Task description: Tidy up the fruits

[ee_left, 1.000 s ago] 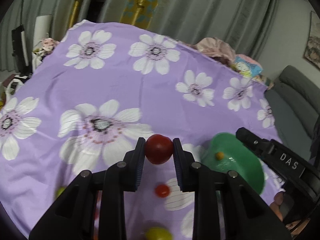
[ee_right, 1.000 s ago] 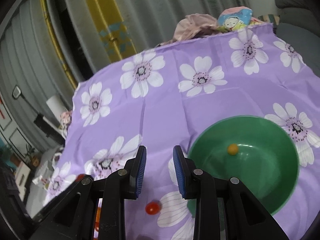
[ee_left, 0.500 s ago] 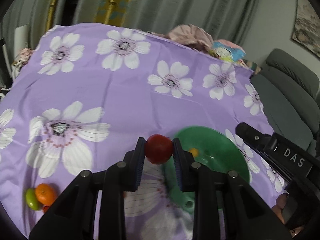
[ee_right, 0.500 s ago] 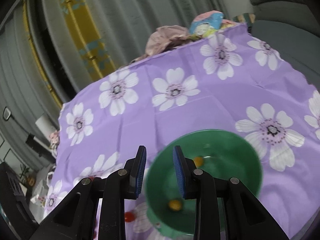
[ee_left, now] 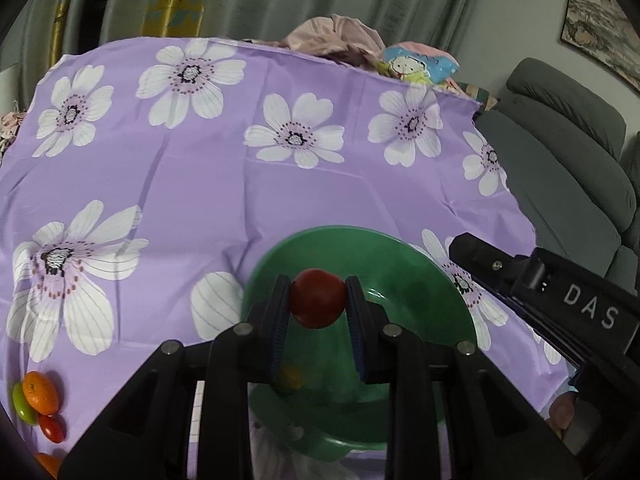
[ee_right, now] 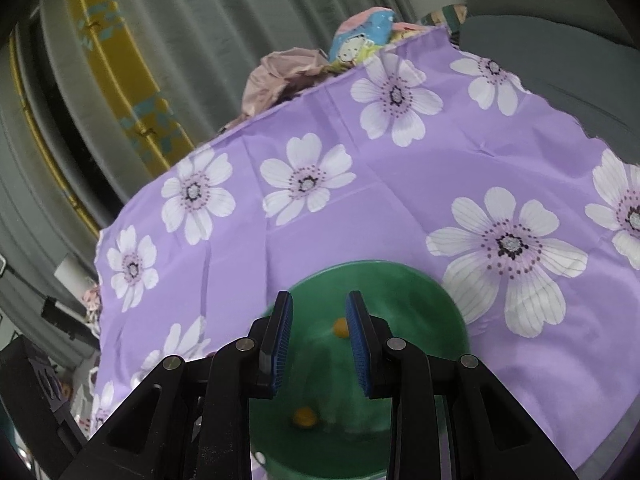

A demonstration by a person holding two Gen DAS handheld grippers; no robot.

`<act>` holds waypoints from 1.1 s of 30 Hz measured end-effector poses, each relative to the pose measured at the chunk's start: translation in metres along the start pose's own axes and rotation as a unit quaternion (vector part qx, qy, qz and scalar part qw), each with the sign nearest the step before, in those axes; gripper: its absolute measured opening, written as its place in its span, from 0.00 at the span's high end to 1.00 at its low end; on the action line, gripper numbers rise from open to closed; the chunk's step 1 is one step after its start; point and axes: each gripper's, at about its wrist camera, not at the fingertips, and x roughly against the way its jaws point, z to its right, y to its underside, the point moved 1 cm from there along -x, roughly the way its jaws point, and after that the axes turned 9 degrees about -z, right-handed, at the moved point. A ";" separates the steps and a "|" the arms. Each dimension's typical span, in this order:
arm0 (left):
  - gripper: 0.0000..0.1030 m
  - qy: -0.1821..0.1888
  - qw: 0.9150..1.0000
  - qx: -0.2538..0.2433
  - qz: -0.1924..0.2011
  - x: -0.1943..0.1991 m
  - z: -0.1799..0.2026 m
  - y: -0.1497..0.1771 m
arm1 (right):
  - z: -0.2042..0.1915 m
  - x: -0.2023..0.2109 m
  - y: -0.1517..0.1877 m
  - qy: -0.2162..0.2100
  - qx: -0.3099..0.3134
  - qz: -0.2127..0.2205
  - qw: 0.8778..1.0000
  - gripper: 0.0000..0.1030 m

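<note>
My left gripper point(ee_left: 318, 308) is shut on a red tomato point(ee_left: 317, 298) and holds it above the green bowl point(ee_left: 420, 276) on the purple flowered cloth. A small yellow-orange fruit point(ee_left: 290, 376) lies blurred in the bowl below. My right gripper point(ee_right: 318, 336) is open and empty, hovering over the same green bowl point(ee_right: 400, 284), where two small orange fruits point(ee_right: 341, 327) point(ee_right: 304, 417) lie. The right gripper's body point(ee_left: 560, 304) shows at the right of the left wrist view.
An orange fruit point(ee_left: 40, 393), a green one point(ee_left: 22, 406) and a small red one point(ee_left: 52, 428) lie together at the cloth's near left. Pink cloth and a cartoon bag point(ee_left: 416, 65) sit at the far edge. A grey sofa point(ee_left: 568, 152) stands to the right.
My left gripper has carried the tomato rightward, from above the bare cloth to above the green bowl. My right gripper has moved over the bowl too and stays open.
</note>
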 end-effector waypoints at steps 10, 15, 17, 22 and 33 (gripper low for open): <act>0.74 -0.008 1.000 0.010 -0.002 0.018 -0.023 0.002 | 0.019 -0.005 -0.004 -0.018 -0.008 -0.027 0.999 0.70; 0.74 -0.054 0.997 0.060 0.018 0.057 -0.083 0.011 | 0.000 -0.013 0.002 -0.060 0.023 -0.064 0.996 0.70; 0.74 -0.077 0.994 0.074 0.026 0.071 -0.105 0.014 | -0.016 -0.017 0.007 -0.089 0.044 -0.083 0.992 0.70; 0.74 -0.115 0.987 0.104 0.030 0.090 -0.150 0.030 | -0.071 -0.030 0.032 -0.138 0.126 -0.141 0.972 0.70; 0.74 -0.112 0.982 0.150 0.021 0.085 -0.192 0.043 | -0.133 -0.104 0.110 -0.058 0.236 -0.272 0.931 0.70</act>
